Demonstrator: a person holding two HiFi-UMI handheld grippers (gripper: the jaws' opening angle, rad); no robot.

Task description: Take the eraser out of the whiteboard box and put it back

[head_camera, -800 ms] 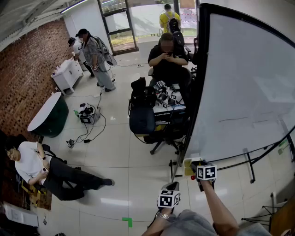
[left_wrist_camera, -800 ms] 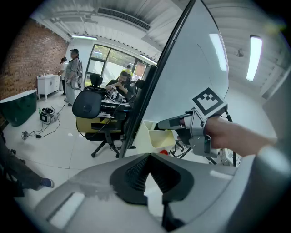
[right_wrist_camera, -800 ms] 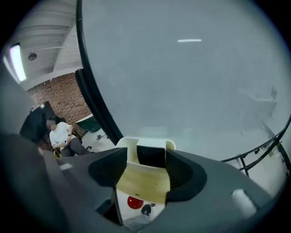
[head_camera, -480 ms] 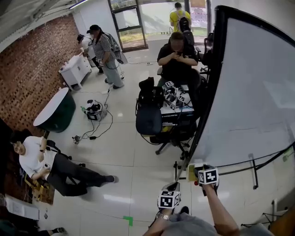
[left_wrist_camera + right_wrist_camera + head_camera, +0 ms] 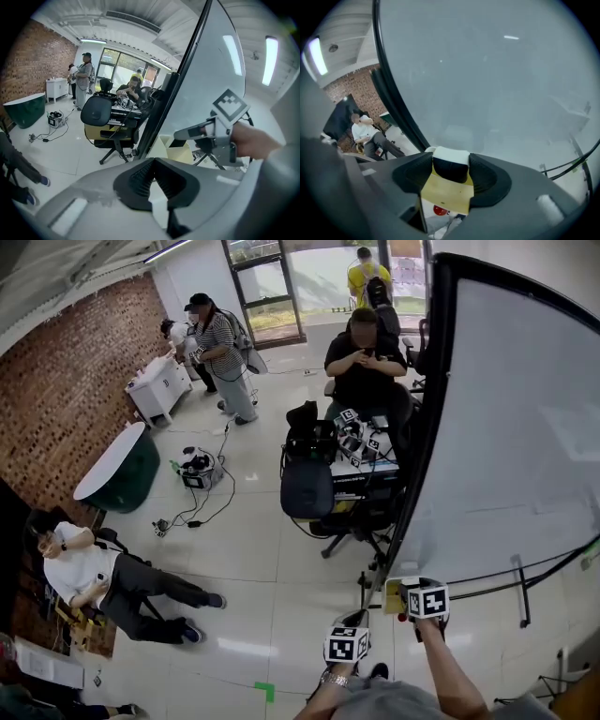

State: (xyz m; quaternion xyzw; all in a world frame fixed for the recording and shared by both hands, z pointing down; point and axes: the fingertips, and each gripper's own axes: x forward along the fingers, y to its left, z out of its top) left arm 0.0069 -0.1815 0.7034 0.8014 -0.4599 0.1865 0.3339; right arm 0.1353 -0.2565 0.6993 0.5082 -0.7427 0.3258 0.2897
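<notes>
An eraser with a white top and a black underside sits between the pads of my right gripper, which is shut on it. Right behind it is the pale yellow whiteboard box, hung at the lower left corner of the whiteboard. A red item lies inside the box. In the head view the right gripper is at the box. My left gripper hovers lower and to the left with its pads together and nothing between them. Its view shows the box.
A black office chair and a desk with gear stand left of the whiteboard's frame. A person sits on the floor at left, and others are further back. The whiteboard's legs run across the floor at right.
The head view has drifted a little. Both grippers stay at the whiteboard's lower corner, the right one still at the box. The standing person at the back has stepped slightly.
</notes>
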